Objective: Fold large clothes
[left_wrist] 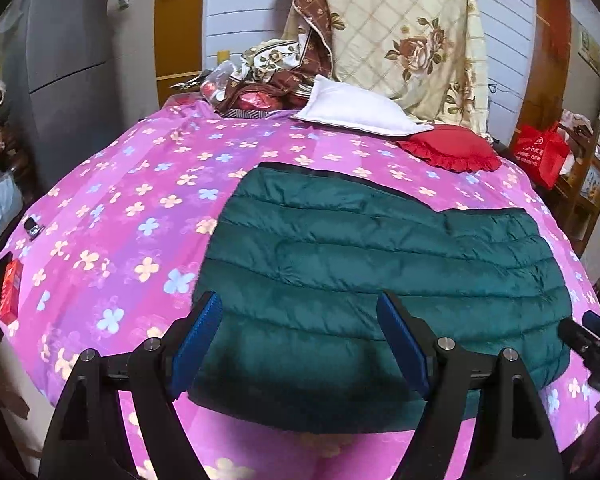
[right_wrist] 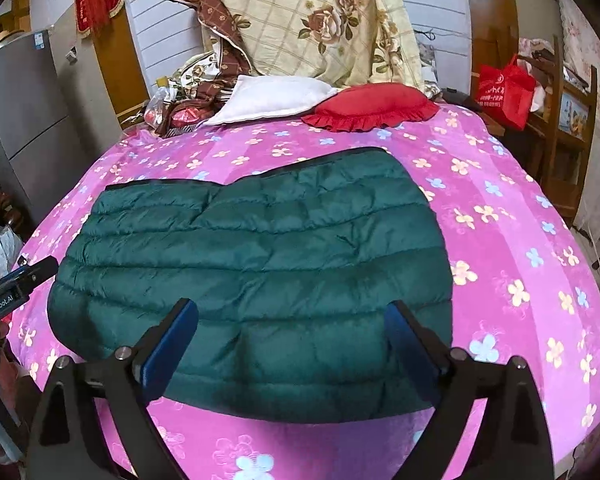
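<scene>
- Pink flowered bedding (left_wrist: 112, 216) covers the bed under both our cameras, with a grey fridge (left_wrist: 60, 60) at far left and wooden shelves at far right.
- Our left gripper (left_wrist: 298, 340) has its blue-padded jaws spread wide with nothing between them, poised over the near left part of the green quilted jacket (left_wrist: 380, 264); we cannot tell whether the tips touch the fabric.
- Our right gripper (right_wrist: 292, 344) is likewise spread and empty-handed, over the jacket's near right part.
- That jacket (right_wrist: 252, 264) lies flat as a folded block in the middle of the bed, its near edge close to the bed's near edge; sleeves and collar are hidden, and the gripper bodies cover parts of its near hem.
- Each gripper shows only as a cut-off sliver at the edge of the other's view; "GenRobot.AI" reads on the left one's side.
- White printing on the red bag (right_wrist: 500, 92) at far right is too small for us to read, as is the fridge sticker.
- Bare bedding runs broad to the jacket's left and right, and narrower on its far side before the white pillow (right_wrist: 272, 100) and red frilled cushion (right_wrist: 372, 108).
- A small red box (left_wrist: 11, 296) sits at the bed's left edge.
</scene>
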A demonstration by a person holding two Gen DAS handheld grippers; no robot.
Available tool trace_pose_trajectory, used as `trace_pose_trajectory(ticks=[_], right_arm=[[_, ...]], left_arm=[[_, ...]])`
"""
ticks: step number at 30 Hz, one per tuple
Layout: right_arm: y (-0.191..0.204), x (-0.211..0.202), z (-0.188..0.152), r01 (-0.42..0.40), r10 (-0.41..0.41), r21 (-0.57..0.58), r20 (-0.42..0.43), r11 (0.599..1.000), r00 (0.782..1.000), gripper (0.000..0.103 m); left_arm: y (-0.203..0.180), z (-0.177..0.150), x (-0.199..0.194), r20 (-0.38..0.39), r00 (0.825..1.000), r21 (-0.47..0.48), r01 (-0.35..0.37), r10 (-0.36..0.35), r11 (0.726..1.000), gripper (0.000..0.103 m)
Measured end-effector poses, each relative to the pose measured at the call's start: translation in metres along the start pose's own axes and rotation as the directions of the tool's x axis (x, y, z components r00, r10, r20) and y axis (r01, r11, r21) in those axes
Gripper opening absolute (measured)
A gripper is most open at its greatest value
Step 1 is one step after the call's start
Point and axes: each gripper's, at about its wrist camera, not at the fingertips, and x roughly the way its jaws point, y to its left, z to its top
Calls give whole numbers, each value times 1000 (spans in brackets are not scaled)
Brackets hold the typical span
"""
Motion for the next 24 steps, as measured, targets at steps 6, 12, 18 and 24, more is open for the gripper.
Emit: trace_pose_trajectory(ticks=[6,12,18,24], right_arm=[[12,0,-5,4,-3,-6,12,1000,1000,98],[20,3,-8,13,-13,-14,16,1000,1000,98],[24,3,-7,28,-27,-23,26,999,999,99],[23,5,-8,27,-27,-19,18,999,999,99]], left_arm=[[-11,-6,-4,21,1000,11,-17,17,1000,62],[-17,-11,-2,19,999,24,-26,26,999,62],[-18,-12,-1,20,999,27,-30,29,999,62],[-21,-13,0,19,999,39,-33,32,999,62]])
